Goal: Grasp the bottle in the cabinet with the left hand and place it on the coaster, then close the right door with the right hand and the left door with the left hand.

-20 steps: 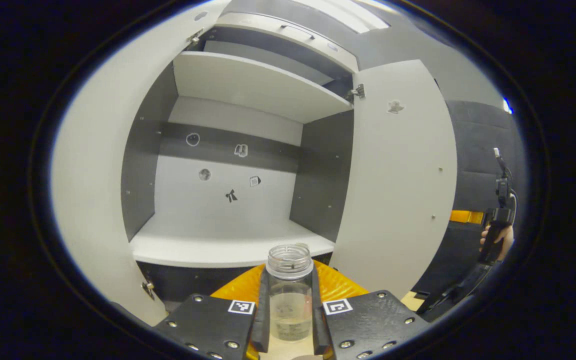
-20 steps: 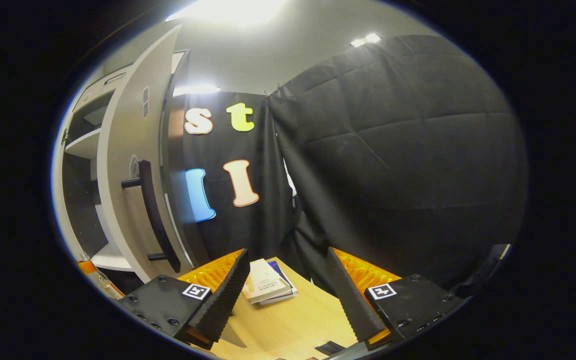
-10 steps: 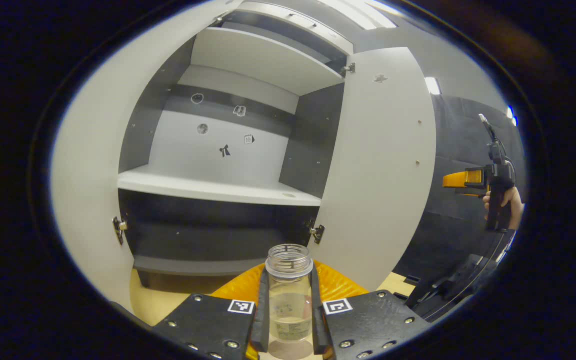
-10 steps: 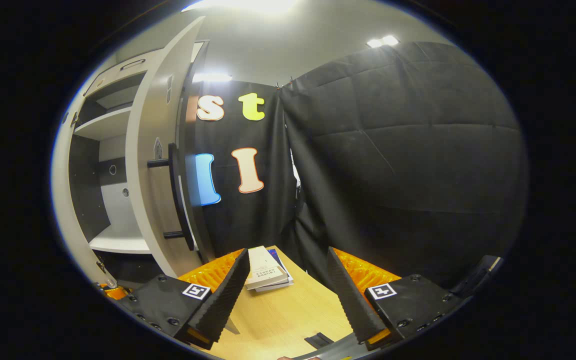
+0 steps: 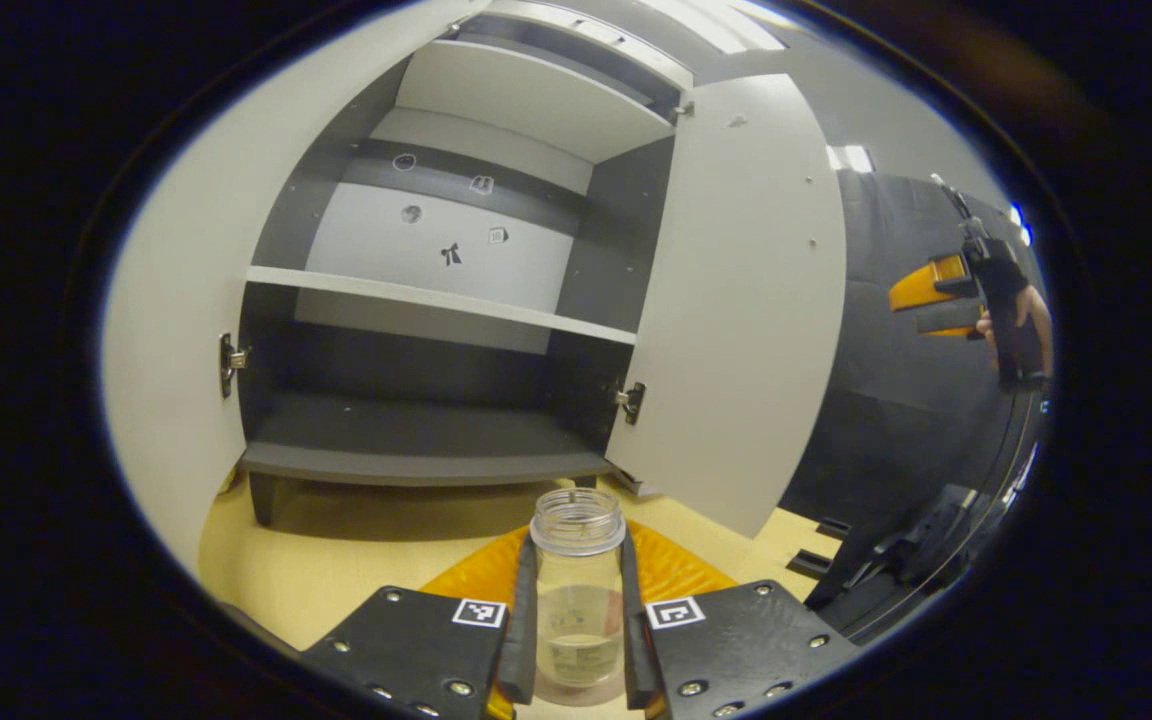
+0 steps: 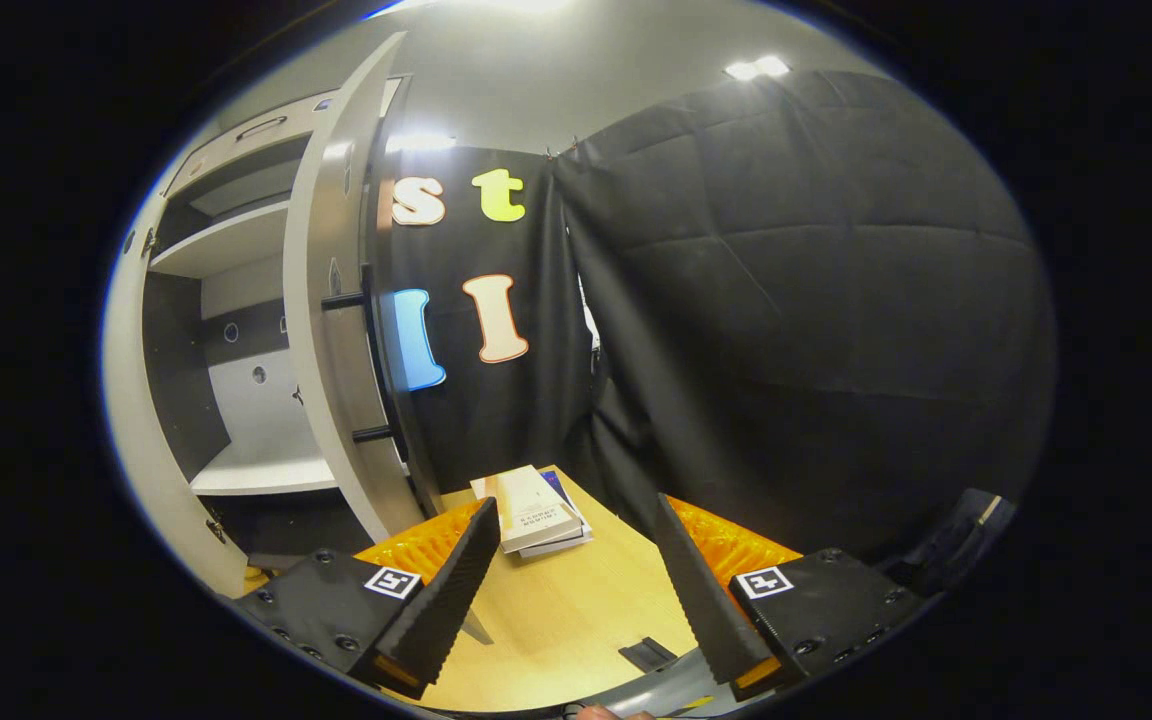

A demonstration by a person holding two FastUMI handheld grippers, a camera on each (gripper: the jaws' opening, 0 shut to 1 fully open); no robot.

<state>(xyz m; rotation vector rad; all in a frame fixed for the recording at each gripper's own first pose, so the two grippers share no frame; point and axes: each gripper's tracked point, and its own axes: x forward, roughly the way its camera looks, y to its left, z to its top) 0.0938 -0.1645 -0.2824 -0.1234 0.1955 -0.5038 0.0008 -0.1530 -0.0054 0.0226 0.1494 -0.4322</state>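
I have the left gripper [image 5: 576,640] clamped on the clear bottle [image 5: 577,590], bottom centre of the left gripper view, upright above the wooden table [image 5: 336,560]. Cabinet [image 5: 436,300] fills the upper left, right door [image 5: 736,300] open. Right gripper [image 6: 576,590] gapes, holding nothing; books [image 6: 533,510] lie beyond it.

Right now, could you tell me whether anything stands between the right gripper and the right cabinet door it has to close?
Nothing visible does. The right gripper hangs open over the table, and the right door stands ajar to its left with its handle exposed.
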